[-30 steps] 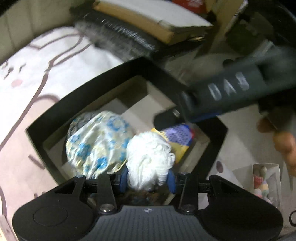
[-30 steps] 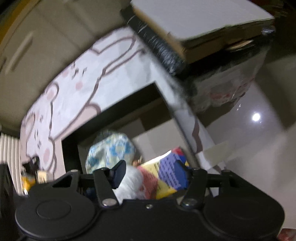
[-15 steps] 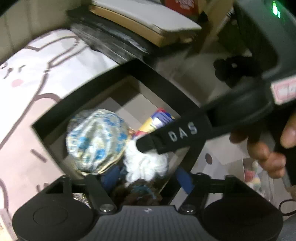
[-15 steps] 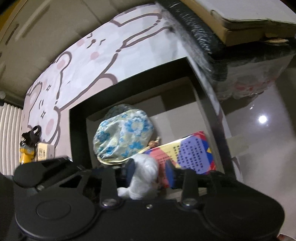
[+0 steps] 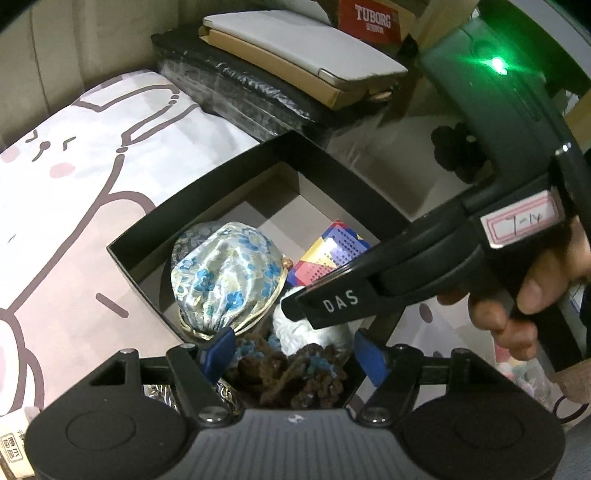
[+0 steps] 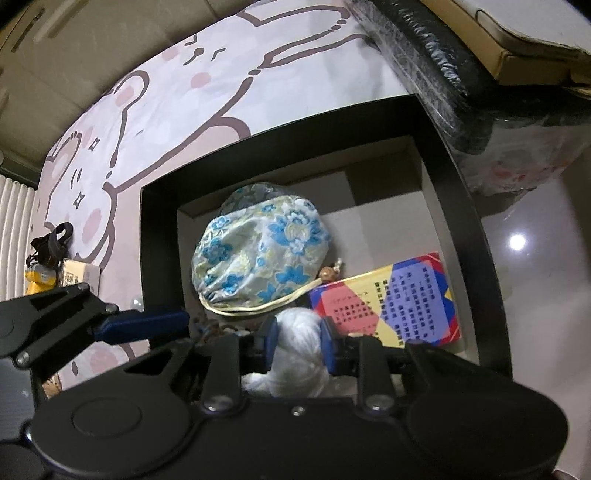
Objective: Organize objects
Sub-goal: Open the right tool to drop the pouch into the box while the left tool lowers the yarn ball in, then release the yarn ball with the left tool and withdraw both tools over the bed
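A black open box (image 5: 155,218) (image 6: 461,206) on the bunny-print sheet holds a blue-flowered satin pouch (image 5: 225,273) (image 6: 258,251), a colourful card box (image 5: 332,251) (image 6: 391,299) and a white yarn ball (image 5: 314,328) (image 6: 299,350). My right gripper (image 6: 297,341) is shut on the white yarn ball at the box's near edge; its body (image 5: 406,266) crosses the left wrist view. My left gripper (image 5: 291,354) is open over a brown-and-blue knitted item (image 5: 291,373). One of its blue fingers (image 6: 144,325) shows in the right wrist view.
A black wrapped bundle (image 5: 240,88) topped with a flat cardboard box (image 5: 303,55) lies behind the black box. A red Tuborg carton (image 5: 373,20) stands behind that. A yellow item and a small carton (image 6: 59,273) lie at the sheet's left edge. Glossy floor (image 6: 535,258) runs on the right.
My left gripper let go of the white yarn ball and opened. My right gripper moved in and closed on the ball. The brown knitted item now shows between my left fingers.
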Action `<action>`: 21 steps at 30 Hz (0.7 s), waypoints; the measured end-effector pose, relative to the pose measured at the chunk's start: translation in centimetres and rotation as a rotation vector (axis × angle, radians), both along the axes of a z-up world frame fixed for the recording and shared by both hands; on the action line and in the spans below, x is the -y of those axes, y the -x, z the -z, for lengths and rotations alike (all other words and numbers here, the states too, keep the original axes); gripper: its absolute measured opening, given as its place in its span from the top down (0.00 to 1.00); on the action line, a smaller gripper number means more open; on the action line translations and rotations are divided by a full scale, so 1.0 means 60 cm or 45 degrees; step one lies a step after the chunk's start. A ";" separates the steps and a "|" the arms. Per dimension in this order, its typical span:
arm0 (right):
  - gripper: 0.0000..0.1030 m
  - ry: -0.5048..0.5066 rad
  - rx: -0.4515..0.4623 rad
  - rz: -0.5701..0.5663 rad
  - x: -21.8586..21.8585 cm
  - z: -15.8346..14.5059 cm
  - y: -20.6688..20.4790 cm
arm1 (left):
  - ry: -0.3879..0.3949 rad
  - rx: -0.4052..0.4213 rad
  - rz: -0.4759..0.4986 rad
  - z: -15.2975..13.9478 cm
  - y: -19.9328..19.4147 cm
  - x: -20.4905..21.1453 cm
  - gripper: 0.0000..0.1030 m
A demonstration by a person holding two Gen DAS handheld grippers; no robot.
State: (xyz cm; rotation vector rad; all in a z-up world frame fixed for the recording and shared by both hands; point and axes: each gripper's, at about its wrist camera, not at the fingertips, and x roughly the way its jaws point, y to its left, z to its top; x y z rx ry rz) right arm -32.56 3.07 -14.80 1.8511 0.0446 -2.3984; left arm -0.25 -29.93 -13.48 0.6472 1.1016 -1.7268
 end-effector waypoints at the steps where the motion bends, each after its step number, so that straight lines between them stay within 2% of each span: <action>1: 0.74 -0.021 -0.002 -0.002 -0.001 -0.001 0.000 | -0.002 0.005 0.004 0.001 0.002 0.000 0.31; 9: 0.69 -0.076 -0.013 0.005 -0.008 -0.003 -0.004 | -0.001 0.029 0.014 0.003 0.007 0.000 0.31; 12: 0.69 -0.012 -0.015 0.048 -0.015 -0.012 -0.004 | 0.007 0.030 0.009 0.002 0.006 -0.002 0.31; 14: 0.67 0.013 -0.047 0.070 -0.026 -0.027 -0.008 | 0.017 0.030 0.000 -0.001 0.006 -0.003 0.31; 16: 0.57 -0.020 -0.092 0.088 -0.032 -0.041 -0.014 | 0.033 0.018 -0.011 -0.007 0.004 -0.004 0.31; 18: 0.53 -0.037 -0.145 0.095 -0.038 -0.057 -0.020 | 0.057 0.004 -0.028 -0.016 0.002 -0.006 0.31; 21: 0.52 -0.002 -0.234 0.120 -0.053 -0.086 -0.031 | 0.103 -0.016 -0.060 -0.033 -0.002 -0.011 0.31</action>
